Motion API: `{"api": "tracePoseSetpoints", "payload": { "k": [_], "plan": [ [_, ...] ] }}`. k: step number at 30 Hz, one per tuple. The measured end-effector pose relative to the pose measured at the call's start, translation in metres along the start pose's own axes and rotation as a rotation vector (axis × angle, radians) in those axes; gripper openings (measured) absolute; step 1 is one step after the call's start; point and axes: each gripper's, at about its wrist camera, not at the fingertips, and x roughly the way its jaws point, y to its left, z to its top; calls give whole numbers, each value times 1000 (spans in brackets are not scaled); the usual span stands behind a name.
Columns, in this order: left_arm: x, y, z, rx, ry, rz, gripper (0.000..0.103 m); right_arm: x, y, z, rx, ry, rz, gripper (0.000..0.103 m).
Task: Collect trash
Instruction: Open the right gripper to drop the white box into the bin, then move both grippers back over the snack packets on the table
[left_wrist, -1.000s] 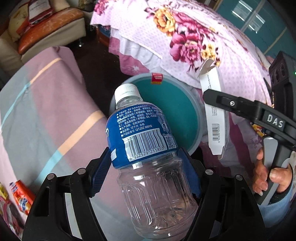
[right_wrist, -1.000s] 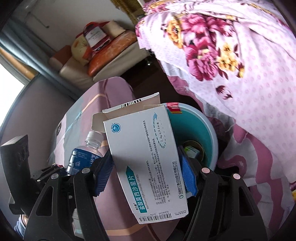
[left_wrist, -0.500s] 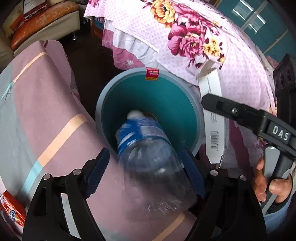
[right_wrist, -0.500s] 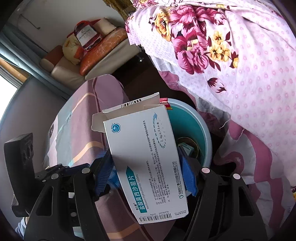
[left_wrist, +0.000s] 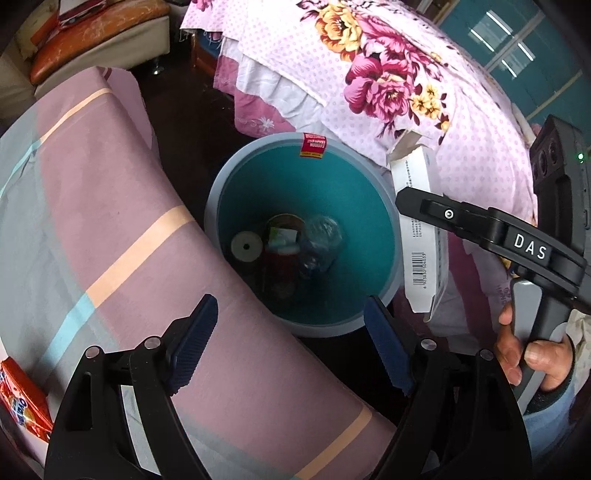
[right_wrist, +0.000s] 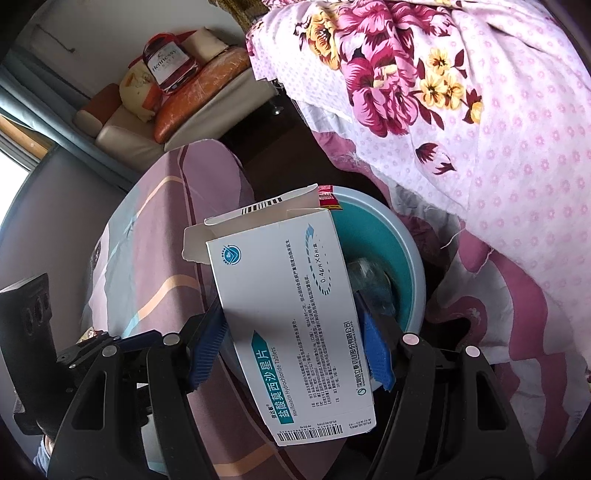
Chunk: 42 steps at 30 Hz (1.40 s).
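A floral bedspread (left_wrist: 388, 85) in pink and white fills the upper right of the left wrist view, and a striped pink cover (left_wrist: 110, 221) drapes the surface on the left. Between them, on the dark floor, stands the teal bin (left_wrist: 391, 236) with a grey rim and a red sticker (left_wrist: 313, 146) at its far edge. The left gripper (left_wrist: 291, 343) hangs above the near rim of the bin, its blue-padded fingers (left_wrist: 192, 343) spread wide with nothing between them. The right gripper (right_wrist: 291, 347) pinches a white medicine box (right_wrist: 295, 325) by its sides, flaps open at the far end, holding it over the bin's right edge; the person's hand (left_wrist: 532, 354) squeezes that gripper's handle. At the bottom of the bin lies the clear plastic bottle (left_wrist: 319, 243), blurred, so its exact pose is hard to tell, just beside a round tin (left_wrist: 284, 225), a small green-and-white carton (left_wrist: 282, 236) and a white disc (left_wrist: 246, 246). An orange snack packet (left_wrist: 22, 402) lies on the striped cover at the far left.
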Motion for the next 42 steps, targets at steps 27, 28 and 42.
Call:
{"api": "tracePoseSetpoints", "payload": {
  "k": [27, 28, 42],
  "plan": [
    [-47, 45, -45, -122, -65, -34, 92, 1, 35, -10, -14, 75, -29, 77],
    [-51, 49, -50, -127, -72, -32, 92, 0, 38, -11, -19, 77, -29, 77],
    [-103, 108, -109, -211, -127, 32, 92, -4, 110, -40, -154, 133, -11, 78]
  ]
}}
